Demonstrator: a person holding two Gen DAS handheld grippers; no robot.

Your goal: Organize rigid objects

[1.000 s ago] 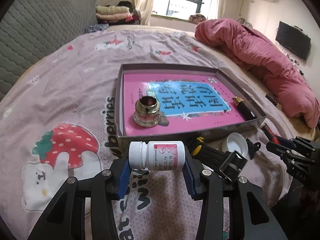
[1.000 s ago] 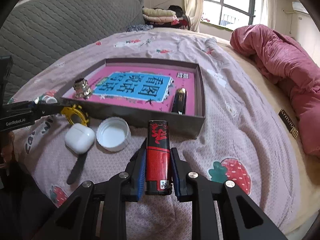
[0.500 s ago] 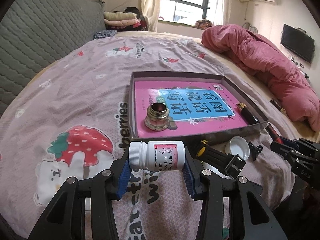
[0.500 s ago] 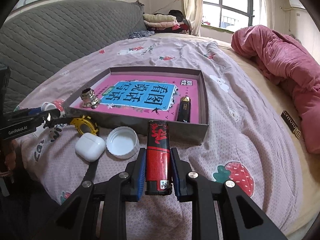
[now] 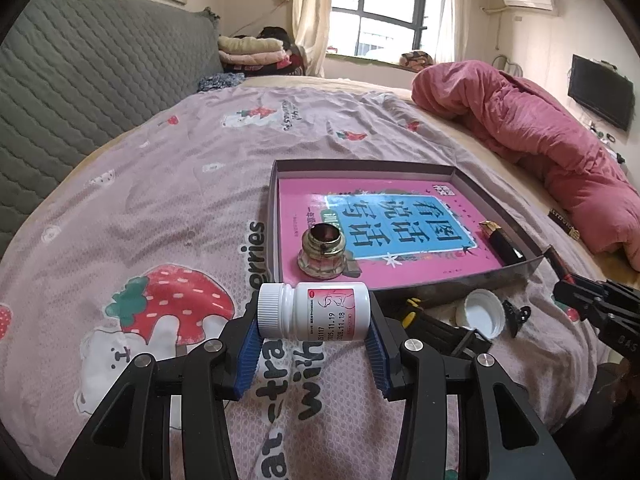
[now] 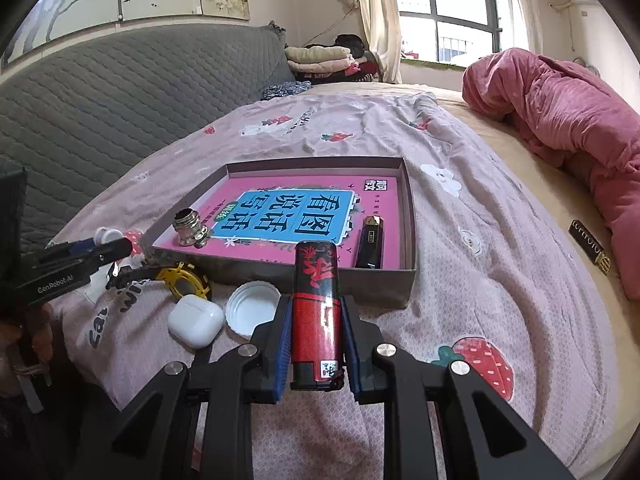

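Left wrist view: the white pill bottle (image 5: 313,311) lies crosswise in the left tongs (image 5: 313,338), pinched end to end above the bed (image 5: 160,184) — probably light, stiff and slick, so cap and base suit the pads. The right tongs (image 6: 316,336) squeeze a red lighter (image 6: 316,300) by its smooth flat sides, just short of the box (image 6: 411,216) — hard, light, likely to slip.

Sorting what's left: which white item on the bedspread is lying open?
The white cap, lying hollow side up beside the closed white earbud case. The white pill bottle is capped, held in the left claw.
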